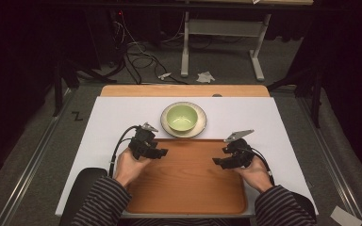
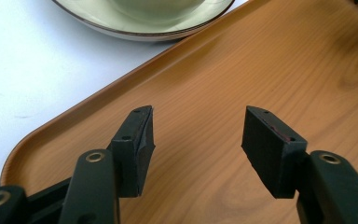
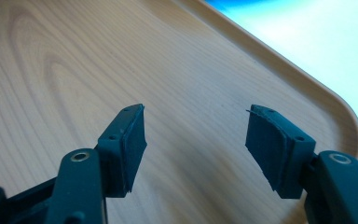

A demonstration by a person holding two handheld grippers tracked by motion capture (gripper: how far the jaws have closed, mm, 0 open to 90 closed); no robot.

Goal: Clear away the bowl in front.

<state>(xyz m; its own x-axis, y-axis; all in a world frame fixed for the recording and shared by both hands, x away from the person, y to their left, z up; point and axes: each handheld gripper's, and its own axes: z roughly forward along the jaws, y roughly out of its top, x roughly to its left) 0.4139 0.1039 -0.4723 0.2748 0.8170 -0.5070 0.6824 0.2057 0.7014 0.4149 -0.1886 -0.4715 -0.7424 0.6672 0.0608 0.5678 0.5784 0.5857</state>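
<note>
A wooden tray [image 1: 188, 183] with rounded corners lies just before the green bowl [image 1: 182, 117] on its plate [image 1: 201, 126]. Left gripper [image 1: 162, 153] and right gripper [image 1: 216, 161] hover above the tray, jaws spread wide, grasping nothing.

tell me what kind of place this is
Probably a lab or recording room, not a home. A person holds a gripper in each hand over a tray, loose cables trail on the carpet behind, and dark curtains surround the table.

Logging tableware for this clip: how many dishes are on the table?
2, stacked: a green bowl sitting on a dark-rimmed plate, just beyond the far edge of the wooden tray. Nothing lies on the tray itself.
</note>
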